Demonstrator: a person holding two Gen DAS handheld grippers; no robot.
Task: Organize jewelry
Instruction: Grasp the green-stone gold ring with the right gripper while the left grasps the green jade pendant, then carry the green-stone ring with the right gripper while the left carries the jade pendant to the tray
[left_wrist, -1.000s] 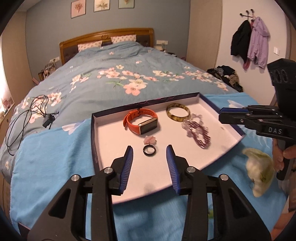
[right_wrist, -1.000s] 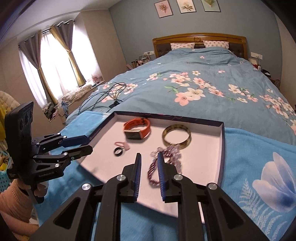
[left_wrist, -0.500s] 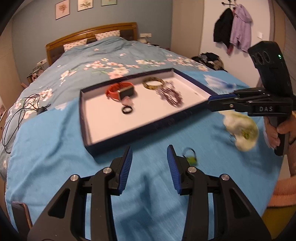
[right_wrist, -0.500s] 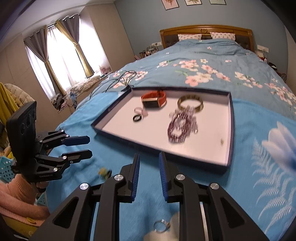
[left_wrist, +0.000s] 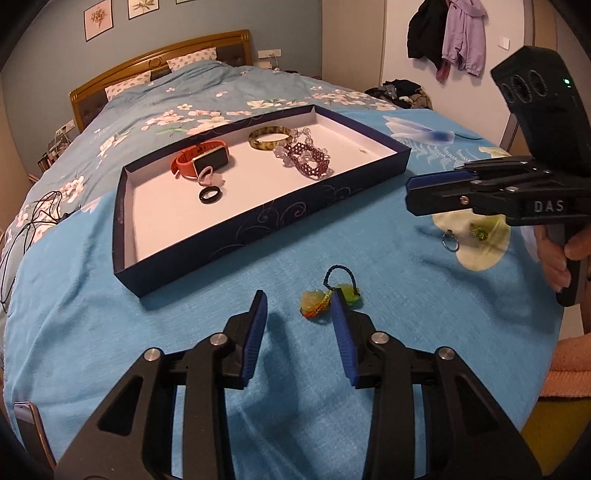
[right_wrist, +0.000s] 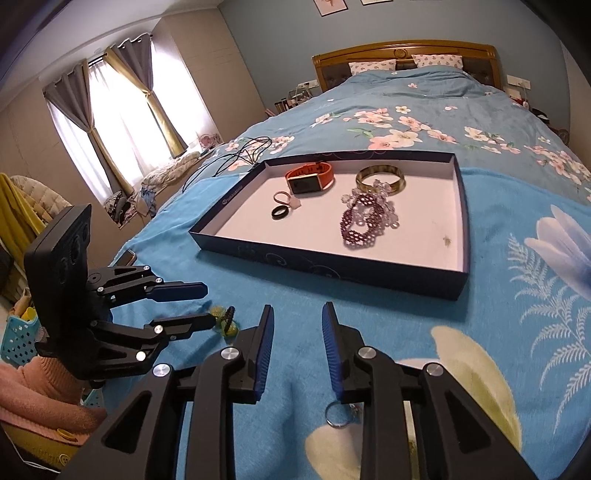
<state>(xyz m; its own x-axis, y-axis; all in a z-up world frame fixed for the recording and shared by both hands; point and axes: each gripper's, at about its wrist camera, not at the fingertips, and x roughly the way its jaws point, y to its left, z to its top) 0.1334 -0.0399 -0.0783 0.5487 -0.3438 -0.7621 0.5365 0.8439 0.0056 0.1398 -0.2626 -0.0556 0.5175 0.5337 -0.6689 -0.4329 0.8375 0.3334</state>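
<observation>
Left tool low over bed, jaws wide apart, empty, yellow-green charm between tips. Right tool level, jaws parted, empty.

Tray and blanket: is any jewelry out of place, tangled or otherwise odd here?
Two pieces lie outside the tray: a green charm on a braided cord on the blanket, just ahead of the open left tool, and a key ring with a green piece under the right tool. Inside, the purple beaded bracelet lies heaped with clear beads.
</observation>
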